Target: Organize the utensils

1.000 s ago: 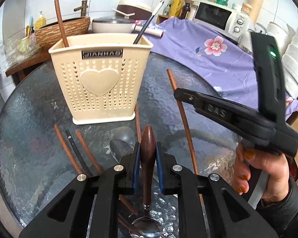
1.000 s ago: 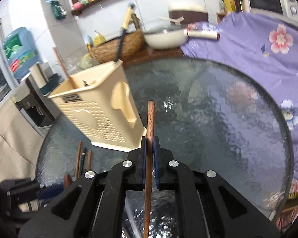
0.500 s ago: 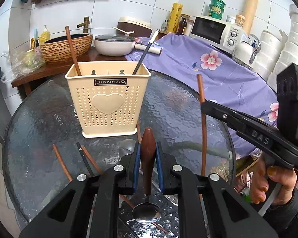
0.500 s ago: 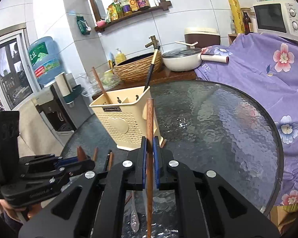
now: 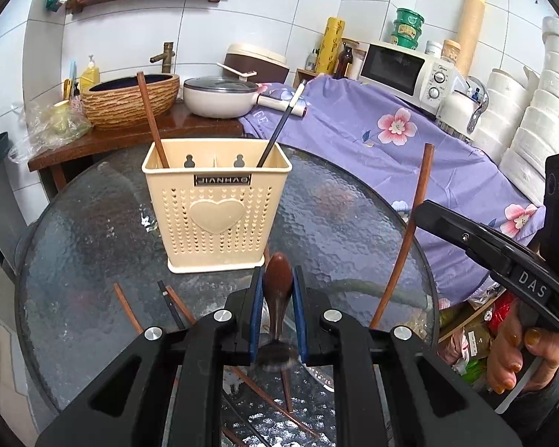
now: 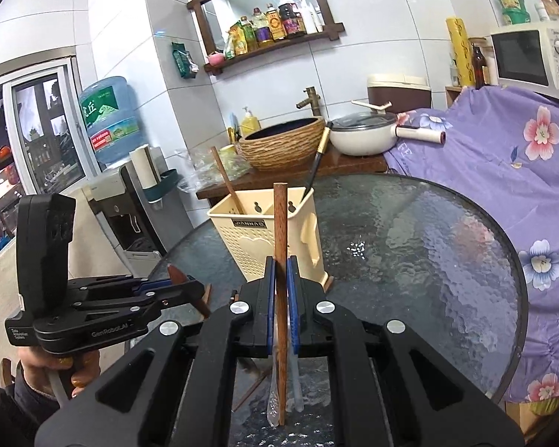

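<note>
While the cream utensil holder (image 5: 217, 208) stands toward the far side of the round glass surface (image 5: 354, 231), with one wooden chopstick (image 5: 151, 119) and one black chopstick (image 5: 279, 126) already leaning in it, both hands carry new pieces toward it. The left tongs (image 5: 278, 309) are clamped on the dark wooden handle of a spoon (image 5: 278, 287), its bowl hanging blurred beneath. The right tongs (image 6: 280, 309) are pinched tight on a brown chopstick (image 6: 280, 231), held nearly upright.

Compared with a second ago, both pieces have come up off the glass: the holder sits lower and farther off in each view, and the right-hand chopstick has swung from a slant to near vertical. That suggests the pick-up is finished and the carry to the holder is the step in hand.

Several loose chopsticks (image 5: 126, 309) remain on the glass near the left tongs, so more trips look likely. Beyond the surface are a purple floral cloth (image 5: 391, 141), a microwave (image 5: 406, 70), a white pan (image 5: 220, 98) and a woven basin (image 5: 130, 98) against white wall tiles.
</note>
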Motion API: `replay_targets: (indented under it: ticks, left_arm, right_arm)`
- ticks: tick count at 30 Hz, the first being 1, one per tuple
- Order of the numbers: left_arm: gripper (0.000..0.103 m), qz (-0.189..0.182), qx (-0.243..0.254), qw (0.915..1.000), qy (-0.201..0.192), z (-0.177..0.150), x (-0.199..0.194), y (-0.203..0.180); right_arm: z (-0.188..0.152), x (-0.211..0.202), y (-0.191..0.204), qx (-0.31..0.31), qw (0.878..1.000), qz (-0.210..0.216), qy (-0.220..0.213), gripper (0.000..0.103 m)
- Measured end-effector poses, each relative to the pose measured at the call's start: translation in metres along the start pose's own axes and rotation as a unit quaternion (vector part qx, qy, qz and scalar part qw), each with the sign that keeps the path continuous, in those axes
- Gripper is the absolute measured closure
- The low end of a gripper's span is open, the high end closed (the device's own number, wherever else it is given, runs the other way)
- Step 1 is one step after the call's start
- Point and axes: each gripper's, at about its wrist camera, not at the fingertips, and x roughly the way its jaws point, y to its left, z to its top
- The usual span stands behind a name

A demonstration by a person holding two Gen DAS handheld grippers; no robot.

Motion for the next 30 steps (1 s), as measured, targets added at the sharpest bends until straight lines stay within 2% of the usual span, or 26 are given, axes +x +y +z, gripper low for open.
replay_targets:
  ticks: [10,17,25,30]
  left_arm:
    - [0.089,0.004,0.008,0.9997,-0.023,0.018,-0.013,-0.003]
    - [0.089,0.012,0.016,0.9990,-0.041,0.041,-0.025,-0.002]
    - [0.089,0.029,-0.007,0.9957,-0.087,0.106,-0.051,0.015]
    - [0.089,0.065,-0.020,0.9908,-0.117,0.152,-0.057,0.024]
  right_arm:
    - [0.020,-0.001,0.010,-0.005,1.000,0.003,-0.012,0.096]
    - [0.051,-0.002,0.022,-0.019,0.999,0.007,-0.026,0.096]
    - [0.122,-0.001,0.042,-0.038,0.997,0.008,-0.068,0.096]
    - [0.168,0.008,0.056,-0.055,0.993,-0.018,-0.107,0.096]
